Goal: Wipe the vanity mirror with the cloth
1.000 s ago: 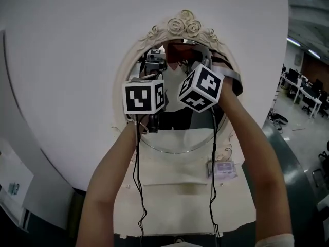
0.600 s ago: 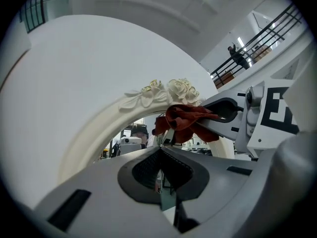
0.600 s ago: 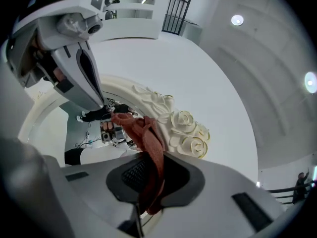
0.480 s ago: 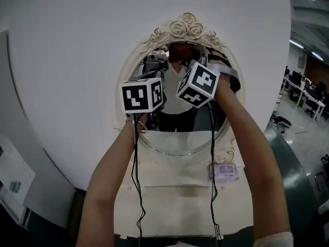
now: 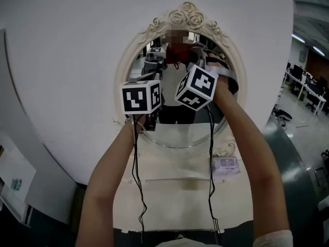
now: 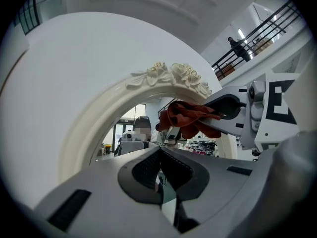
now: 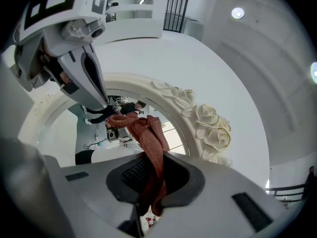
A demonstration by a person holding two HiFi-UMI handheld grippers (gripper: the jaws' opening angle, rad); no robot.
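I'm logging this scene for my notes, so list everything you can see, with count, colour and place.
vanity mirror: one, cream frame with carved roses, on the wall
wall: one, white, behind the mirror
cloth: one, rust red, near the glass's top
vanity top: one, cream, below the mirror
small pack: one, pale lilac, vanity top's right side
cables: two, black, hanging from the claws
left claw: grey, shut, empty
right claw: grey, shut on the cloth

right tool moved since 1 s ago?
Yes, slightly downward. In the head view the right tool and its cloth sit lower below the mirror's rose crest than before.
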